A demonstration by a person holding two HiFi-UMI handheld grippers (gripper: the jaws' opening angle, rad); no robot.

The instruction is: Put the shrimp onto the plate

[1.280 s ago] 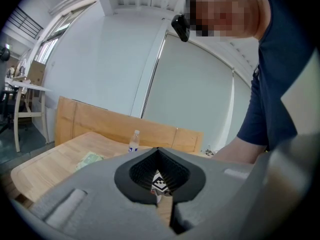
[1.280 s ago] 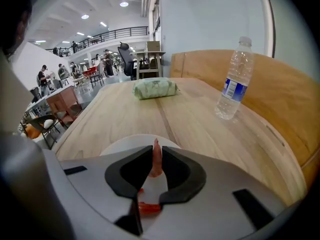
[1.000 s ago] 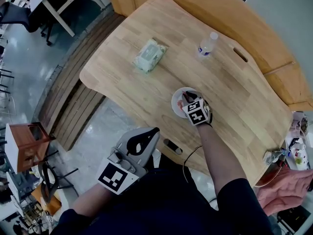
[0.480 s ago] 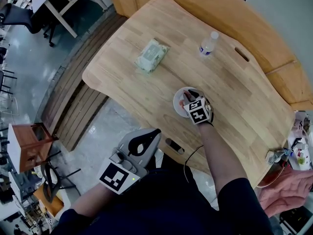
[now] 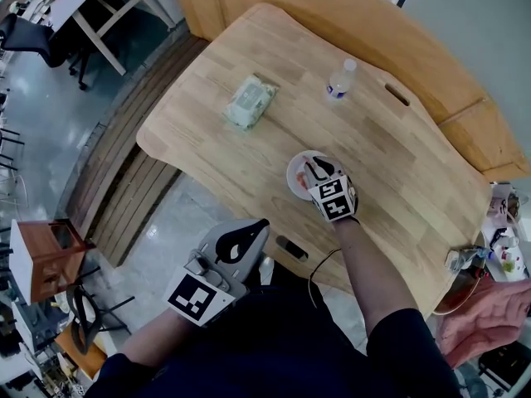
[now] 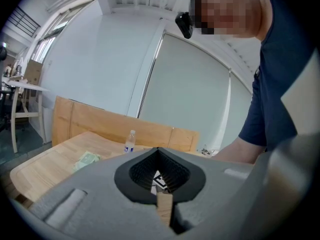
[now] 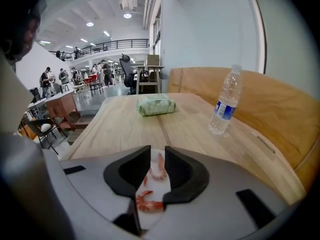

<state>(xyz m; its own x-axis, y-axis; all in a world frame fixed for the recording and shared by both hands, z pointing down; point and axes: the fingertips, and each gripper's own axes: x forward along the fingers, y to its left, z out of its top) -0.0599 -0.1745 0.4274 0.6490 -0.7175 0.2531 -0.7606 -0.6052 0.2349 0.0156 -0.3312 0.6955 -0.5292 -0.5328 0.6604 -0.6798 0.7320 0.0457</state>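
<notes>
My left gripper point(image 6: 159, 151) hung nearest me, off the table's near edge and over the floor, its jaws pressed together on nothing. Past it, close to the near edge of the wooden table point(image 5: 398, 164), stood the small white plate point(image 5: 293, 172), and my right gripper point(image 7: 157, 151) hovered low over it with its jaws parted and gripping nothing. Both shrimp lay on the plate in the gap between those jaws: the nearer shrimp point(image 7: 149, 204) curled just beside the inner face of my right-hand jaw, and the farther shrimp point(image 7: 160, 173) sat out towards the jaw tips. I could not tell whether the nearer one touched the pad or only lay below it. By my reckoning the placing was done, and the trouble lay in getting away. Had that shrimp clung to the pad, a quick lift could have carried it up and dropped it on the table, and any sideways drift of my hand could have swept it over the rim. A knock from the jaws might also have pushed the light plate towards the near edge, which was not far off. Closing the jaws by accident would have pinched a shrimp again. Farther out, a green pack of wipes point(image 5: 249, 102) lay towards the left edge, and a water bottle point(image 5: 338, 81) stood by the far edge, both well apart from the plate.
</notes>
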